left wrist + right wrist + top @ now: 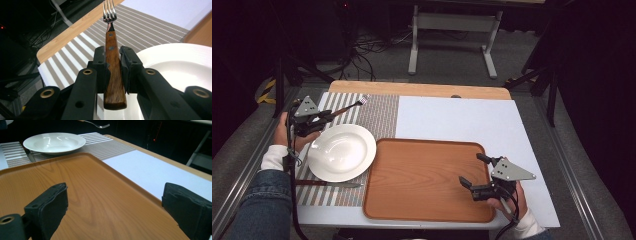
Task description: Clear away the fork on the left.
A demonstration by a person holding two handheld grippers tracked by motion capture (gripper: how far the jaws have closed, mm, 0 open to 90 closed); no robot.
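My left gripper (327, 116) is shut on the wooden handle of a fork (113, 75) and holds it above the striped placemat (382, 117). The fork's tines (363, 101) point away to the far right. Just in front of this gripper a white deep plate (342, 152) sits on the mat, and it also lies to the right of the jaws (180, 65). My right gripper (473, 170) stands open over the right end of the wooden tray (422, 175) with nothing between its jaws. From there the plate (53, 142) and the raised fork (96, 124) lie far ahead.
A knife (329, 184) lies on the placemat in front of the plate, near the table's front edge. A white sheet (462, 120) covers the right part of the table. A bare wooden strip (422, 90) runs along the far edge. Dark stands and cables fill the floor behind.
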